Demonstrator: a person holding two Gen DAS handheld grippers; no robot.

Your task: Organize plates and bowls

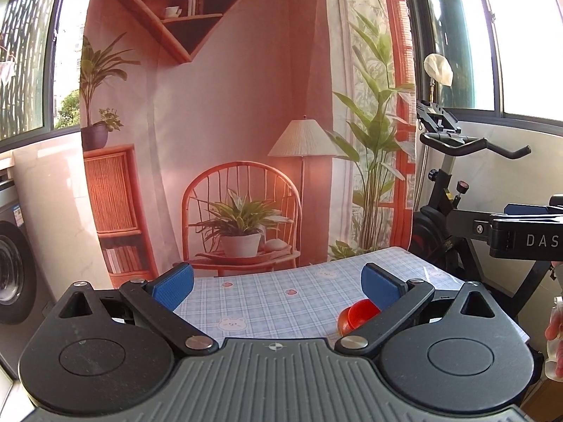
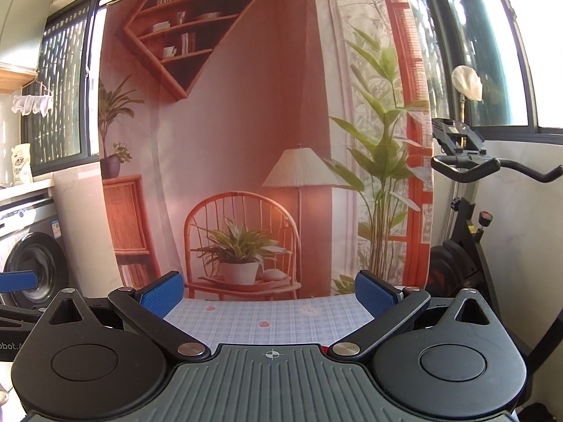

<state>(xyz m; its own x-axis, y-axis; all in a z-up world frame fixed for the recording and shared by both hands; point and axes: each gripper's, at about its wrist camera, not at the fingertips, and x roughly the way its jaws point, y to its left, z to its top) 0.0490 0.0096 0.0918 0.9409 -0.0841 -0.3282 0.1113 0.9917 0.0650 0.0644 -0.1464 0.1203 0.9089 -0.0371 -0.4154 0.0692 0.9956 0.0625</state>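
In the left wrist view a red bowl (image 1: 358,315) sits on the blue checked tablecloth (image 1: 267,302), partly hidden behind my left gripper's right finger. My left gripper (image 1: 278,286) is open and empty, held above the near part of the table. The right gripper's body shows at the right edge of that view (image 1: 520,235). In the right wrist view my right gripper (image 2: 269,293) is open and empty above the tablecloth (image 2: 267,316). A sliver of red (image 2: 325,346) shows just under its body. No plates are in view.
A printed backdrop (image 1: 239,123) of a room hangs behind the table's far edge. An exercise bike (image 1: 454,190) stands to the right, a washing machine (image 1: 14,267) to the left. The left gripper's blue finger shows at the left edge of the right wrist view (image 2: 17,281).
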